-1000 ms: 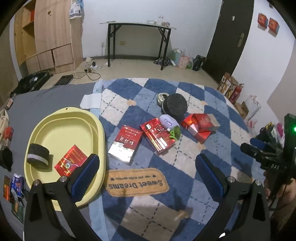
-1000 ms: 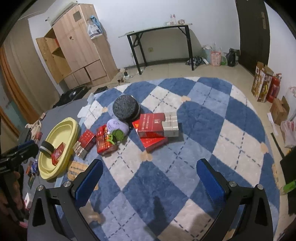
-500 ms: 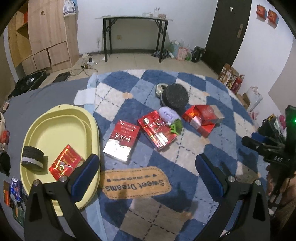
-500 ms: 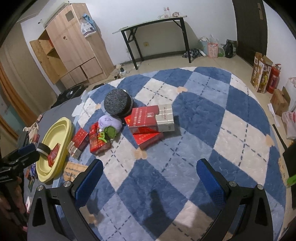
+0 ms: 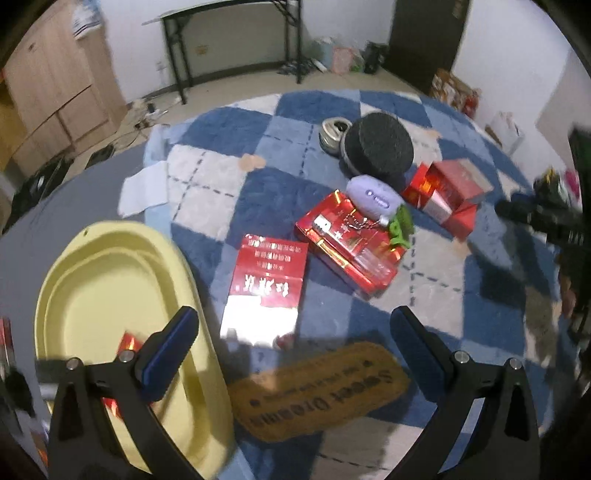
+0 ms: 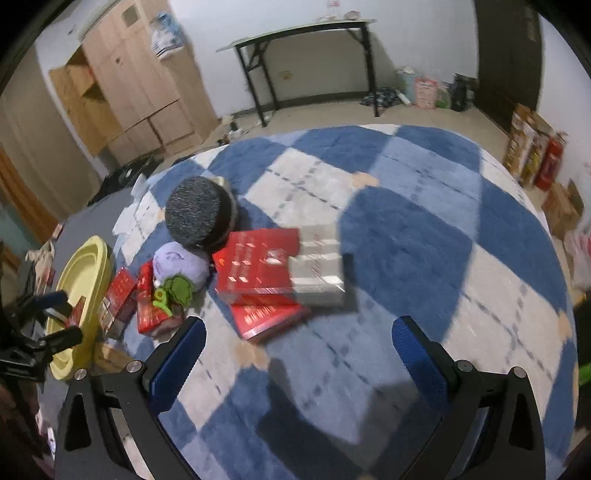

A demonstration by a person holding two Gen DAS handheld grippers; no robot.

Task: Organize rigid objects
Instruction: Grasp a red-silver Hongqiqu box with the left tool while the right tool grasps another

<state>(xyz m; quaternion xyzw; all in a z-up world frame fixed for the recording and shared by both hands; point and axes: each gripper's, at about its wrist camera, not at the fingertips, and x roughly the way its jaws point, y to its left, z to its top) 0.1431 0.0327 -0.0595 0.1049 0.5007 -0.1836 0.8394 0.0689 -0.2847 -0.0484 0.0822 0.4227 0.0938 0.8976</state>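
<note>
My left jaws are spread wide with nothing between them, a flat red carton lying on the blue checked rug just ahead and the yellow tray under my left finger. My right jaws gape too, stacked red cartons just ahead.

A blue-and-white checkered rug fills the middle. At eleven o'clock stands a wooden wardrobe, at twelve a black-legged table, at two a dark door (cartons stacked beside it).
</note>
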